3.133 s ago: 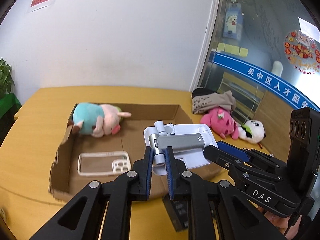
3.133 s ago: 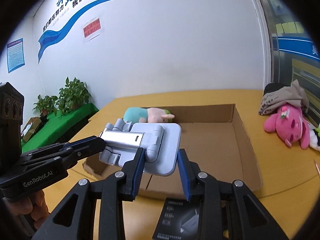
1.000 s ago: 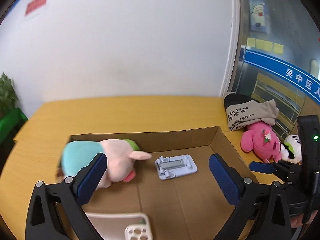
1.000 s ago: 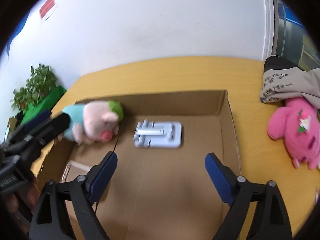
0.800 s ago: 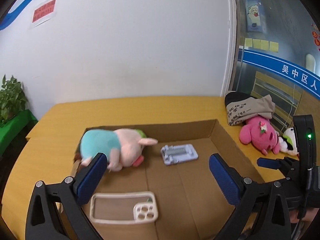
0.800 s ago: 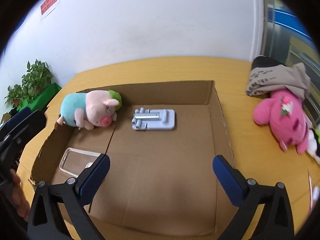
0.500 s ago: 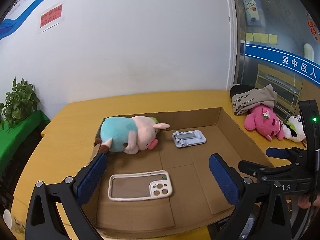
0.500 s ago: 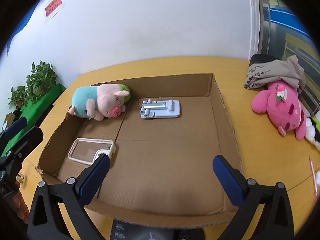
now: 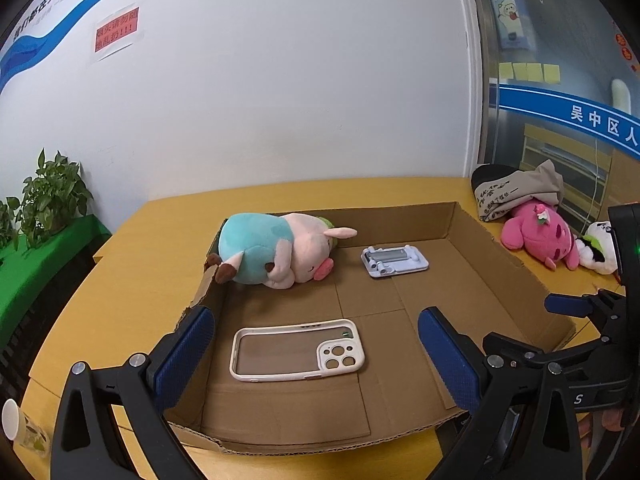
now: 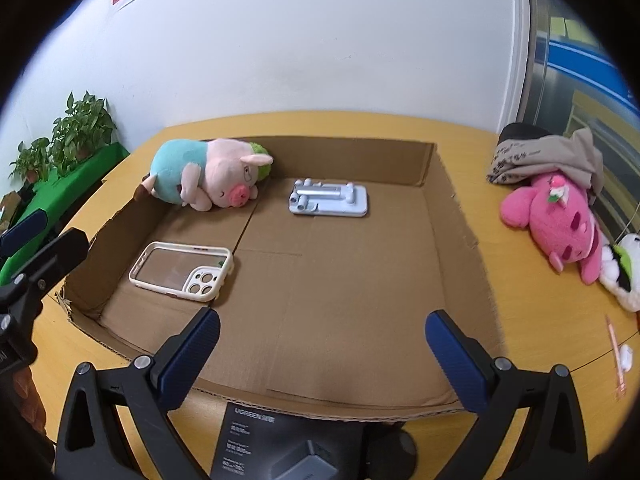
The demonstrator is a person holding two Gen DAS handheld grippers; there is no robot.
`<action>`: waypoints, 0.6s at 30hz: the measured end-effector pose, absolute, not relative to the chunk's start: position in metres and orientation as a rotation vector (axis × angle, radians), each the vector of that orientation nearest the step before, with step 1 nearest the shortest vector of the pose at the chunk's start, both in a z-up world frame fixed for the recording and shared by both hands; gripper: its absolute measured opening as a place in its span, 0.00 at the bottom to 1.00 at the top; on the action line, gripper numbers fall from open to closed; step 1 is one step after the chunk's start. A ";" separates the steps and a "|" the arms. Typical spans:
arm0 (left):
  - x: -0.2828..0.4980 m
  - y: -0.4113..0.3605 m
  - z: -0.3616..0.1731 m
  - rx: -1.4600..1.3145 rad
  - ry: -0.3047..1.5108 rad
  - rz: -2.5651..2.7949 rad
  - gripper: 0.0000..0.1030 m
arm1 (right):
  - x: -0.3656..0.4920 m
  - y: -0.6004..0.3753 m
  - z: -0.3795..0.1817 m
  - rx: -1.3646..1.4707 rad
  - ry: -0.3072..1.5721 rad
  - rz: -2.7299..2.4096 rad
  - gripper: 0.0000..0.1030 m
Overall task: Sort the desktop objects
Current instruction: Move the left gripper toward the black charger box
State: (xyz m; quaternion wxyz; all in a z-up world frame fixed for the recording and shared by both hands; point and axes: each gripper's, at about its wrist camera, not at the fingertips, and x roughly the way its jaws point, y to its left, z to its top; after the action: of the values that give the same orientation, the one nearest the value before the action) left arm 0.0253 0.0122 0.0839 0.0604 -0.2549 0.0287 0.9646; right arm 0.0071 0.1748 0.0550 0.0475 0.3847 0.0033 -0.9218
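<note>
Now both fingers spread wide and empty: left gripper (image 9: 316,350), right gripper (image 10: 322,348).

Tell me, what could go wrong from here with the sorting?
Three risks, all guesses. The dark carton lies just outside the box, partly under its near wall, so lifting it may drag or tip the box. The pink toy lies against the panda toy and under the cloth, so a grab could pull those along. Both grippers, left and right, are open and close together; they could bump.
</note>
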 end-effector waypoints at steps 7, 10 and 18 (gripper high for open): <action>0.022 0.010 0.046 -0.812 0.049 2.913 1.00 | 0.001 0.164 0.017 1.233 0.029 -2.806 0.99; 0.019 0.011 0.028 -0.836 0.039 2.912 1.00 | -0.001 0.163 0.000 1.239 -0.019 -2.780 0.99; 0.020 -0.001 -0.003 -0.761 -0.079 2.905 1.00 | 0.002 0.162 -0.001 1.193 -0.034 -2.835 0.99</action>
State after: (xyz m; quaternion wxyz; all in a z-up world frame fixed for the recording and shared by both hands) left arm 0.0204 -0.0009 -0.0026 0.0686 -0.2529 -0.0264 0.9647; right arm 0.0018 0.1617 -0.0010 0.0329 0.3877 -0.0110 -0.9212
